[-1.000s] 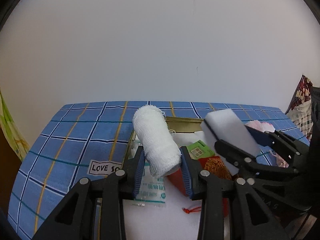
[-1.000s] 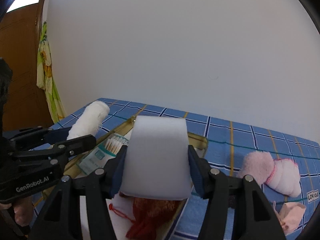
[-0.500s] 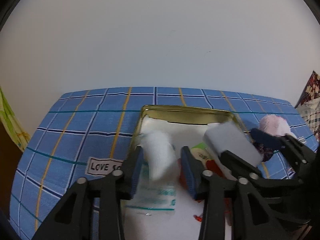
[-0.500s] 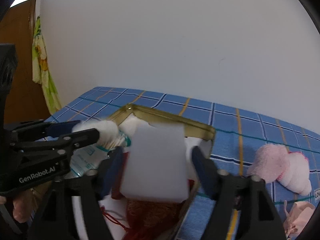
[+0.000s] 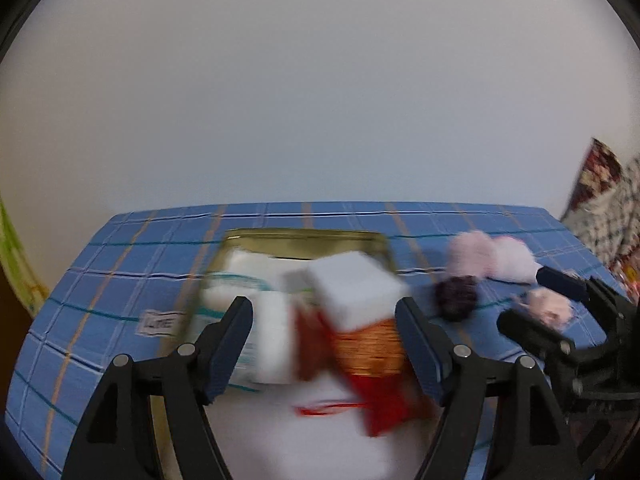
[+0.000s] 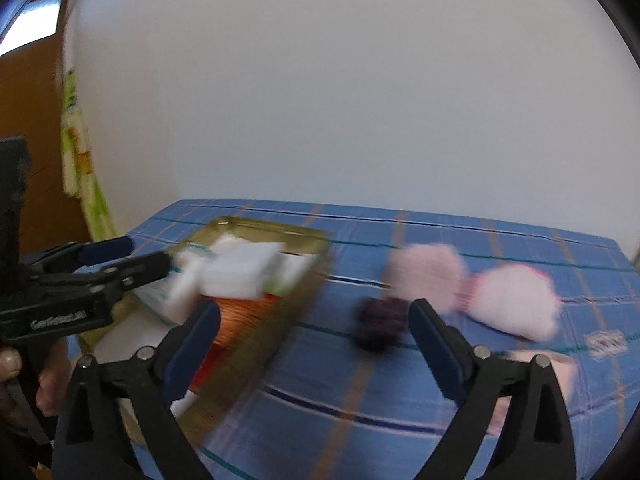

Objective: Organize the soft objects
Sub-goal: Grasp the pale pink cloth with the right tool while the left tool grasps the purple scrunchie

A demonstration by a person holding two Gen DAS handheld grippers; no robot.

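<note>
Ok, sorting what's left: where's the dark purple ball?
The dark purple ball sits on the blue cloth, right of the gold tin, just before the pink fluffy pieces.

Crowded tin, open cloth beside it

The gold tin [image 5: 304, 236] is packed: a white sponge block [image 5: 354, 288] sits atop a red-orange pouch [image 5: 372, 352], with white packets to its left, leaving little bare floor. On the blue checked tablecloth [image 6: 400, 384], a dark pompom [image 6: 378, 326] and pink fluffy items [image 6: 472, 284] block the far side; the near cloth lies free.
</note>
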